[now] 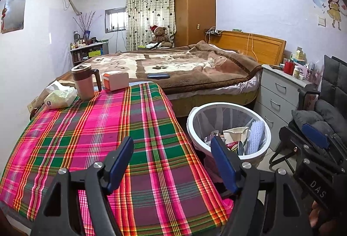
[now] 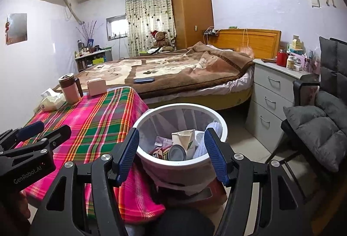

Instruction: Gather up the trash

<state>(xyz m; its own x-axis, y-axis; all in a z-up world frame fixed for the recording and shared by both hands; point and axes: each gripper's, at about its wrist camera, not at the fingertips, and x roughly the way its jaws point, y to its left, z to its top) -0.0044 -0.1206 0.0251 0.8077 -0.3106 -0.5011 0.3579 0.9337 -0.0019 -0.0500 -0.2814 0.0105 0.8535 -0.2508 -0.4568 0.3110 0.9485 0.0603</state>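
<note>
The white bin (image 2: 180,162) stands on the floor beside the plaid-covered table (image 1: 97,127), holding a can (image 2: 171,152) and paper cup (image 2: 184,138) (already inside). The left gripper (image 1: 171,162) and right gripper (image 2: 171,155) both hang spread, empty.

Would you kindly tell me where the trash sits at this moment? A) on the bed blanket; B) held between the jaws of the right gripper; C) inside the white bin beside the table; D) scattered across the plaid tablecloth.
C: a can and a paper carton lie inside the white bin; the tablecloth near it is bare.
</note>
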